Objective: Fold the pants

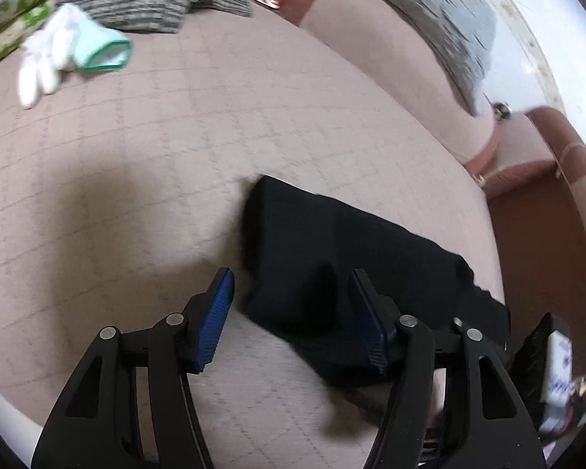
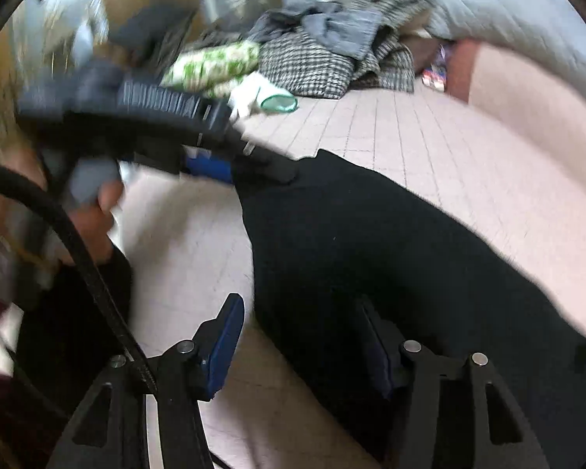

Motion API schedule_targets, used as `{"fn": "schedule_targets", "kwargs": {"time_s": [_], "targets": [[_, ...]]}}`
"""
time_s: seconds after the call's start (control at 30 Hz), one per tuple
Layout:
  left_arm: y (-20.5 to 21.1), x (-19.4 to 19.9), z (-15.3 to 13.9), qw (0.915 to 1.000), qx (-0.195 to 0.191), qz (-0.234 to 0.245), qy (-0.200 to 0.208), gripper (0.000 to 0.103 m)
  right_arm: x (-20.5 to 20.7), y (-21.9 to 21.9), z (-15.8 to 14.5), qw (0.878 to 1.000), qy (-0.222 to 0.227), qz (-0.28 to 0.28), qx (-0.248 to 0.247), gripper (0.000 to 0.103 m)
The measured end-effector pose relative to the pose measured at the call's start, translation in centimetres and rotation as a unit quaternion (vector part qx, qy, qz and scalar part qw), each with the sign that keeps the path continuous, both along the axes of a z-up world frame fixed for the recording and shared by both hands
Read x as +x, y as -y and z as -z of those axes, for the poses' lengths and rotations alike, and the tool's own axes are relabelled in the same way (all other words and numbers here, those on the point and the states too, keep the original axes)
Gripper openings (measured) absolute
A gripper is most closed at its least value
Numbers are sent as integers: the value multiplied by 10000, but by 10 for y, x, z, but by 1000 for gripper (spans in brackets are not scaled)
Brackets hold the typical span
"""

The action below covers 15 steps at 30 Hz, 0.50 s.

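The black pants [image 1: 343,250] lie folded in a thick bundle on the pink quilted bed cover [image 1: 144,179]. My left gripper [image 1: 293,285] is open and empty, just above the bundle's near left corner; its right finger is over the cloth. In the right wrist view the pants [image 2: 390,258] fill the middle. My right gripper [image 2: 301,312] is open and empty, with its right finger over the pants and its left finger over the cover [image 2: 183,265]. The left gripper [image 2: 230,156] shows blurred at the pants' far corner.
A white and mint glove [image 1: 70,51] lies at the far left. A pile of checked and grey clothes [image 2: 332,51] sits at the back. A grey quilted pillow [image 1: 449,27] leans at the far right. The bed's edge and brown floor [image 1: 539,242] are at right.
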<state>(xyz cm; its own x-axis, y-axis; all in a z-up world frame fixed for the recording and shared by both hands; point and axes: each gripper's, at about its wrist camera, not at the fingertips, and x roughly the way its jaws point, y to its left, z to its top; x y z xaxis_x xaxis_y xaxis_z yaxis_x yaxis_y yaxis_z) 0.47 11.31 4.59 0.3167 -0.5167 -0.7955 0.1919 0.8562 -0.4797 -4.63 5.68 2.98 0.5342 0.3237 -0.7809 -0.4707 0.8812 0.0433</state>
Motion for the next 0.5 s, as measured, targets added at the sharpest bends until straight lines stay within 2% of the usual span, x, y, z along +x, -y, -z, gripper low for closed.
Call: {"fn": "schedule_targets", "kwargs": {"time_s": [0.1, 0.13, 0.17, 0.2, 0.23, 0.3, 0.33, 0.4, 0.43, 0.5], "targets": [[24, 2, 13, 9989, 371, 265, -120, 62, 8, -22, 9, 9978, 361, -226, -499, 54], [28, 2, 14, 9984, 485, 271, -131, 62, 8, -17, 8, 9985, 319, -211, -402, 50], [31, 1, 10, 9979, 559, 324, -90, 62, 11, -10, 6, 9996, 185, -110, -157, 42], [33, 0, 5, 9975, 556, 423, -71, 62, 20, 7, 1, 9989, -60, 157, 433, 33], [33, -2, -2, 9976, 465, 502, -42, 62, 27, 22, -2, 9940, -273, 365, 995, 29], [26, -8, -18, 9986, 30, 529, 47, 62, 36, 56, -4, 9710, -649, 768, 2171, 27], [22, -10, -24, 9983, -197, 549, 45, 62, 39, 69, -1, 9586, -807, 904, 2578, 27], [16, -13, -34, 9980, -331, 527, 90, 62, 41, 79, 7, 9418, -1139, 967, 3012, 27], [14, -14, -36, 9984, -273, 471, 145, 62, 40, 76, 14, 9392, -1312, 943, 3031, 27], [9, -17, -38, 9992, -72, 347, 202, 62, 35, 62, 19, 9521, -1347, 725, 2649, 28]]}}
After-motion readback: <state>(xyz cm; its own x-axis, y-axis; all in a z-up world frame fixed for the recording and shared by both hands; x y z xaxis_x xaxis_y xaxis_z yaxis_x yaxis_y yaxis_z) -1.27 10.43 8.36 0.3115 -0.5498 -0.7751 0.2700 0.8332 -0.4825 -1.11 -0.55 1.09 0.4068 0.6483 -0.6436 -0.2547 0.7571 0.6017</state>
